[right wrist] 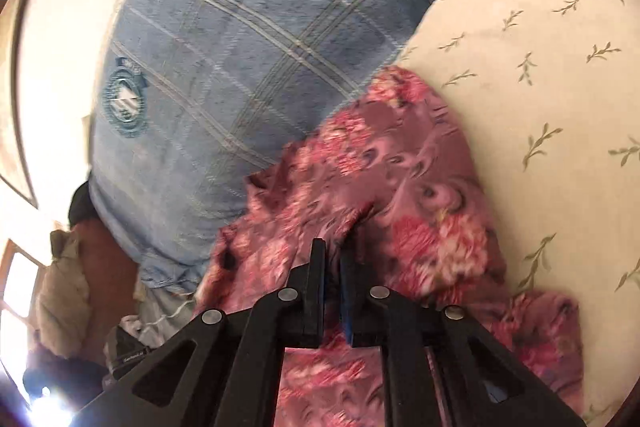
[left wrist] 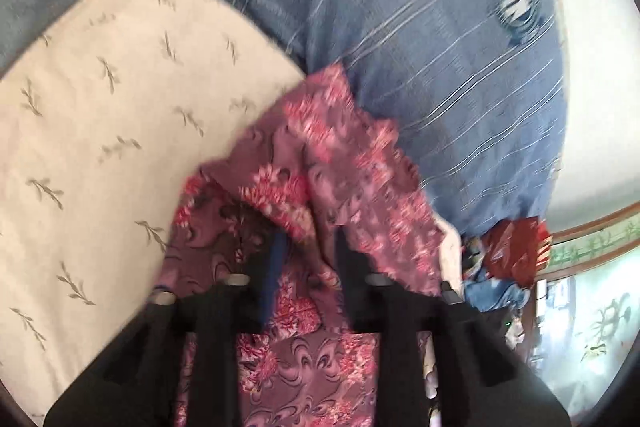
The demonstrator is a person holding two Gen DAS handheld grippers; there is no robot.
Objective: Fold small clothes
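Observation:
A small pink and maroon floral garment (left wrist: 328, 163) hangs bunched between both grippers, lifted above the bed. My left gripper (left wrist: 308, 239) is shut on a fold of it; cloth drapes over the fingertips and hides them. In the right wrist view the same garment (right wrist: 384, 171) spreads ahead. My right gripper (right wrist: 334, 251) is shut on its edge, jaws almost together. Both views are blurred by motion.
A cream sheet with a leaf print (left wrist: 100, 115) covers the bed, also in the right wrist view (right wrist: 540, 67). A blue plaid blanket (left wrist: 420, 27) lies beyond it (right wrist: 224, 59). Red and blue clothes (left wrist: 512, 259) are heaped at the blanket's edge.

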